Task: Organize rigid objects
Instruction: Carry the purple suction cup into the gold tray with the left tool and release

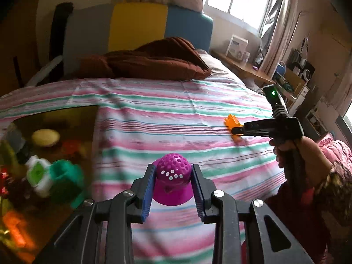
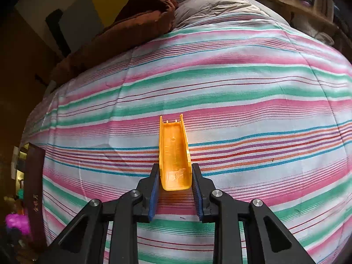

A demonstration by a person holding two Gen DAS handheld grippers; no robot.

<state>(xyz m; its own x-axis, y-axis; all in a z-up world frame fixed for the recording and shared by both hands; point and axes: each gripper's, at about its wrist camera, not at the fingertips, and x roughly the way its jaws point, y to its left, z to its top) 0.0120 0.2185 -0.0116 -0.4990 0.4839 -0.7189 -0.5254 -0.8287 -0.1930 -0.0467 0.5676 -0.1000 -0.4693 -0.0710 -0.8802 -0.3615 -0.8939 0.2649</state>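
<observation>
Purple perforated dome toy [image 1: 172, 178] sits pinched between the left tongs [image 1: 172, 189], seemingly bound for the toy-filled box [image 1: 55, 149] to their left, while the right tongs [image 2: 175, 189] clamp the near end of an orange plastic chute [image 2: 174, 154] above the striped bed [image 2: 242, 92].

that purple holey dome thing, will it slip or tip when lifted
The purple dome looks like thin hollow plastic, so probably light and stiff. Its sides taper toward the rounded top, so the left claw pads could slide upward. The wide flared base should resist tipping if set down on the bedspread.
</observation>
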